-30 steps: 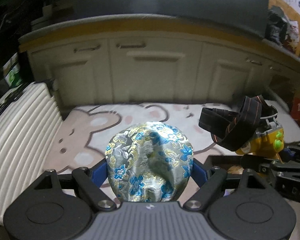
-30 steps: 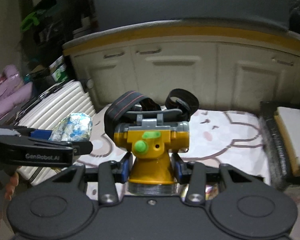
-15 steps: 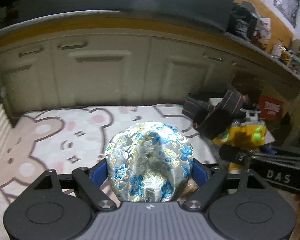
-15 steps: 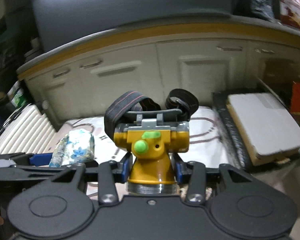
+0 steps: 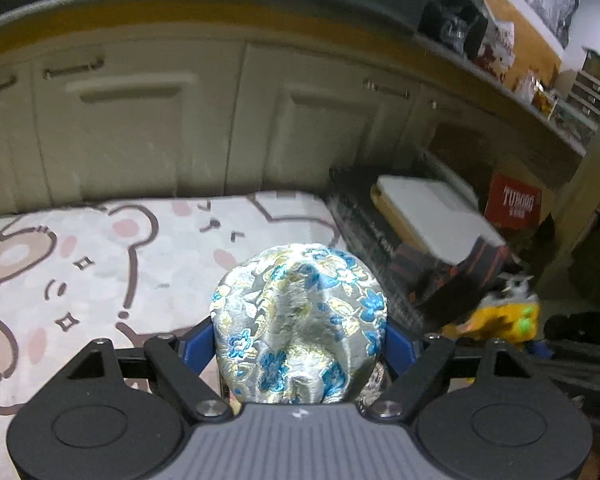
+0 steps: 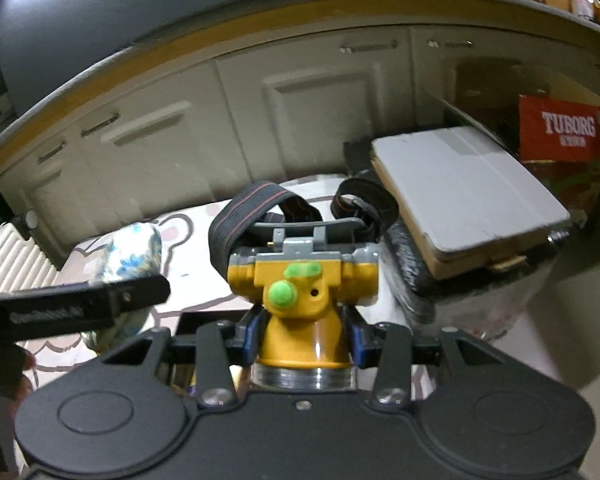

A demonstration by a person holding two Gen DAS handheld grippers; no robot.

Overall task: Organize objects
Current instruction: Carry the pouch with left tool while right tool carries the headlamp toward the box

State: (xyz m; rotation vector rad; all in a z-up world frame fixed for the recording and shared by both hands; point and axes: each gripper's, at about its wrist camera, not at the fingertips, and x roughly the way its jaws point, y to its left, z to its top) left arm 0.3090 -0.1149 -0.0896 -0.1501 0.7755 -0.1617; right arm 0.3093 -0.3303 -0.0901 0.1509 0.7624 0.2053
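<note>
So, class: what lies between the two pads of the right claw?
The yellow headlamp, clamped at its neck between the blue pads of the right claw; the right wrist view shows it.

We saw a rounded silver brocade pouch (image 5: 300, 324), woven with blue and gold flowers, its cloth creased in folds; it stood upright between blue fingers (image 5: 196, 346) that pressed its two sides. At about three o'clock from it was a yellow headlamp (image 6: 302, 288) with a green knob on its housing, a grey bracket on top and a threaded silver ring at its base. Its black elastic strap (image 6: 256, 208) with thin red lines looped up behind it. Blue fingers (image 6: 250, 334) clamped its yellow cone on both sides.
</note>
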